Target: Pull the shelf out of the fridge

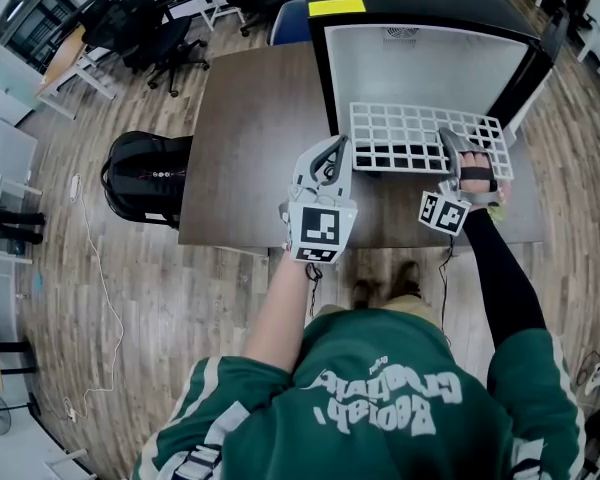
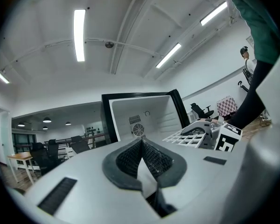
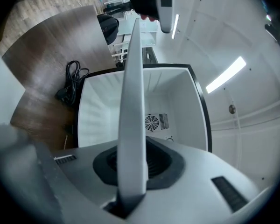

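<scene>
The small fridge (image 1: 420, 63) stands open on the table, its white inside showing a fan vent at the back (image 2: 138, 129). A white grid shelf (image 1: 410, 133) sticks out of its mouth over the tabletop. My right gripper (image 1: 450, 143) is shut on the shelf's front right edge. In the right gripper view the shelf (image 3: 133, 101) runs edge-on as a white bar between the pads, with the fridge (image 3: 177, 97) behind. My left gripper (image 1: 327, 160) hovers just left of the shelf, shut and holding nothing; its pads (image 2: 149, 157) meet. The shelf (image 2: 184, 136) and the right gripper (image 2: 200, 127) show at the right of the left gripper view.
The dark wooden table (image 1: 250, 138) carries the fridge at its right end. A black backpack (image 1: 145, 178) lies on the floor to the table's left. Office chairs (image 1: 145, 18) stand farther back. A coiled black cable (image 3: 70, 80) lies beside the fridge.
</scene>
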The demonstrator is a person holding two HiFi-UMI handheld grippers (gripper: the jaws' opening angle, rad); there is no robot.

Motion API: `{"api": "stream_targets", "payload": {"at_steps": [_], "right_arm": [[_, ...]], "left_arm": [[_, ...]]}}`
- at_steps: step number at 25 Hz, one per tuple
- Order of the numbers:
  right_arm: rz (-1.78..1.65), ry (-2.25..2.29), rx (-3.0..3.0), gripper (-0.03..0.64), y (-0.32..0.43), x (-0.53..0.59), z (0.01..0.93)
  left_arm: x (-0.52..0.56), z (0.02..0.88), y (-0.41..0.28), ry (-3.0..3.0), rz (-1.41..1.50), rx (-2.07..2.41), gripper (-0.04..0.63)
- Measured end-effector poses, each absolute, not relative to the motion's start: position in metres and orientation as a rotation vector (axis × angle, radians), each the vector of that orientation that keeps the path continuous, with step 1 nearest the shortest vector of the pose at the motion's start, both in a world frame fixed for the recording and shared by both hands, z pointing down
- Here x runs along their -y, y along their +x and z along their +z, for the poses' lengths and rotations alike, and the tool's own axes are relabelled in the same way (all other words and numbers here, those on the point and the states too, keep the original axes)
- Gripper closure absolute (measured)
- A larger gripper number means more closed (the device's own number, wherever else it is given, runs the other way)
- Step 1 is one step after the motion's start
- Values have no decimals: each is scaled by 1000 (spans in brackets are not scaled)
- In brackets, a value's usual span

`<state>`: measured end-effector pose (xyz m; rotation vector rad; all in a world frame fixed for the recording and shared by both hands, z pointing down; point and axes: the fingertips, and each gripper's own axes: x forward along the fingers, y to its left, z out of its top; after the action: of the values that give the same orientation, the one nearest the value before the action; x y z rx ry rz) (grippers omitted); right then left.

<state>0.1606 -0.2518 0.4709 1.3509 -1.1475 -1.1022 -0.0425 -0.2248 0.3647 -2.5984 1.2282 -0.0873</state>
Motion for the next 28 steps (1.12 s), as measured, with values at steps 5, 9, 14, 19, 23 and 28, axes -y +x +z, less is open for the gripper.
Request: {"api": "stream_targets", "payload": {"at_steps": [5,9,14,19,23,28], "right_arm": [[-1011,1461,1200,560,164,254,459],[-942,1544,1245,560,164,252,453],[-851,1652,1323,560,164,252,443],[-748,1719,1410,560,168,253,442],[-695,1748,1471,560,171,252,441],[-597,1838,1567,560,180,251,434]], "left_arm": [[227,362,-45,-2582,-80,-1248,580],[228,360,-44,-2574,-82,-1245,580],[230,353,-42,-2557,-61,-1279,580],[234,356,-30,-2553,-73,-1297,580],[238,355,-23,-2543,-84,-1327,580],[241,353,-10,-2529,-89,-1351,580]]}}
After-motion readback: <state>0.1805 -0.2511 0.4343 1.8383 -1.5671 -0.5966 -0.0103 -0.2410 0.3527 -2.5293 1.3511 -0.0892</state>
